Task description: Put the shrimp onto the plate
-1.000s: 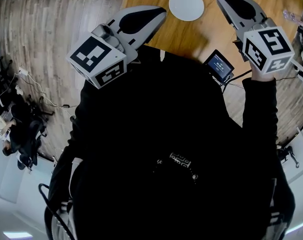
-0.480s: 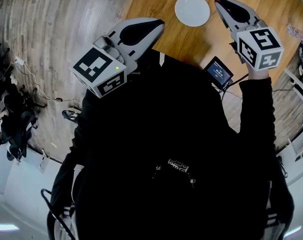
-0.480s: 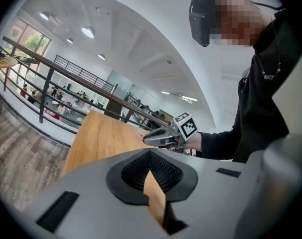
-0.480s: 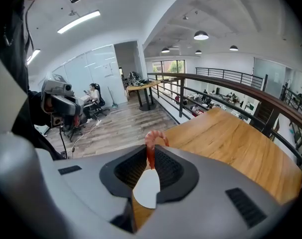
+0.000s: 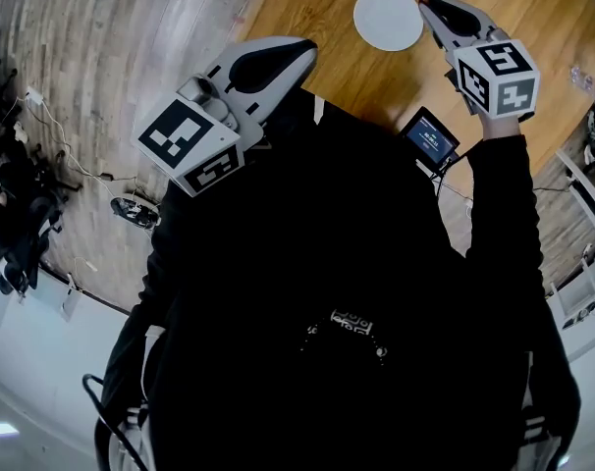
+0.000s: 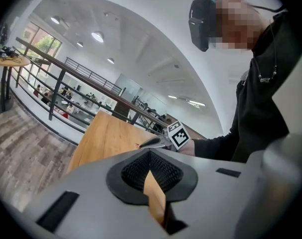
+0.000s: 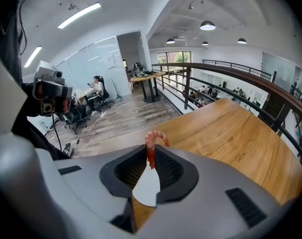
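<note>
Okay so right tool (image 7: 150,158) is pinching the shrimp (image 7: 152,146) by a thin end, at the white plate's (image 5: 386,18) right edge; left tool (image 6: 150,156) closed, empty. Tiny grip, it could slip onto the desk (image 5: 317,8) early

Head view: high, looking steeply down past the person (image 5: 327,263) to the far surface (image 5: 317,27). Left gripper view: low, faces right across that surface toward the right gripper (image 6: 141,145). Right gripper view: close above the same surface, facing far-left.
</note>
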